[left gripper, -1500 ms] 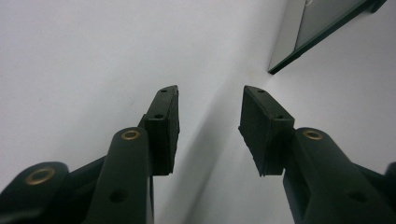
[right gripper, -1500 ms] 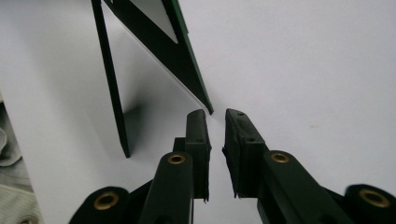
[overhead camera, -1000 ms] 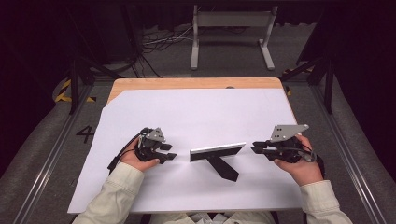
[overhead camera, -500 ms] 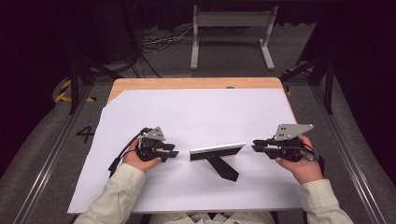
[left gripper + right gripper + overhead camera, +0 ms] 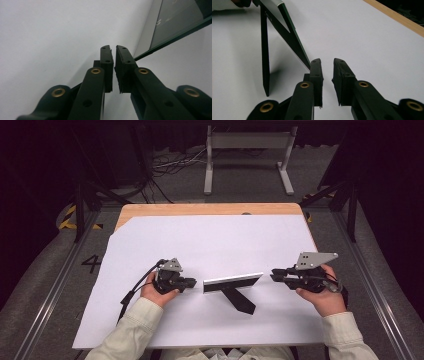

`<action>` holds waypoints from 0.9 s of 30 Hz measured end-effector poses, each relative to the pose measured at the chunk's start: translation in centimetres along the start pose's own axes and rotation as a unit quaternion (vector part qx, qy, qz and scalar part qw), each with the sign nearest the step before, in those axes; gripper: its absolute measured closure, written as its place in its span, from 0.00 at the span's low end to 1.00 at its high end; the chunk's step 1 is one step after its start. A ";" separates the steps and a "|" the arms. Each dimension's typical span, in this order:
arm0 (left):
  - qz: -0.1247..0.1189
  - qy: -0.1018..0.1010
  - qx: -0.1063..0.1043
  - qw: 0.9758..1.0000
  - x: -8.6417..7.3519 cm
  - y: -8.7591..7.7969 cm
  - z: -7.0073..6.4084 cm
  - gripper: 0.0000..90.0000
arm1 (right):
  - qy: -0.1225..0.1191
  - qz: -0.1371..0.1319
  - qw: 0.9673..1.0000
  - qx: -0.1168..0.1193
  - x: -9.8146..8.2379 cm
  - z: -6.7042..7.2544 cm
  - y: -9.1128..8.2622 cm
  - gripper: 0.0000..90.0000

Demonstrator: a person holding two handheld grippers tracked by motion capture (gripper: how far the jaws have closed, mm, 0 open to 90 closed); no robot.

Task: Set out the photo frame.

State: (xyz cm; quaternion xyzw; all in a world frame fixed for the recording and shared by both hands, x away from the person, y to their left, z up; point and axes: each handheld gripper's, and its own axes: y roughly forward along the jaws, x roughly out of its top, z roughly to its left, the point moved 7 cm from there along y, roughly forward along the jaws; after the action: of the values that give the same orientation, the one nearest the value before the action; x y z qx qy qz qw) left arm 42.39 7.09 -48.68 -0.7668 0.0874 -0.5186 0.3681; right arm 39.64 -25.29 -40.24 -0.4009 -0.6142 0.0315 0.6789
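The frame stands mid-sheet on its rear strut, upright w/ a slight backward lean, which is why it needs no holding. The left gripper sits just beside the frame's left end; its jaws have just been closing, now near clenched on nothing. The right gripper waits near the right end, jaws slightly parted and empty — probably flanking the frame for a two-sided lift off the white sheet.

The frame's far end is cut off by the left gripper view's edge
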 end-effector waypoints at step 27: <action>-0.003 -0.009 -0.029 1.000 0.1 2.2 -1.1 1.00 | 0.027 -0.025 0.999 -0.027 -0.3 -0.9 -0.1 0.88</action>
State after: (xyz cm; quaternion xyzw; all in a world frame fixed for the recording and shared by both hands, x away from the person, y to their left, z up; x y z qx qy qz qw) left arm 42.00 4.94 -49.82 -0.7818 0.0967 -0.5100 0.3453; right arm 40.30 -26.03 -40.35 -0.4042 -0.6061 -0.0131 0.6849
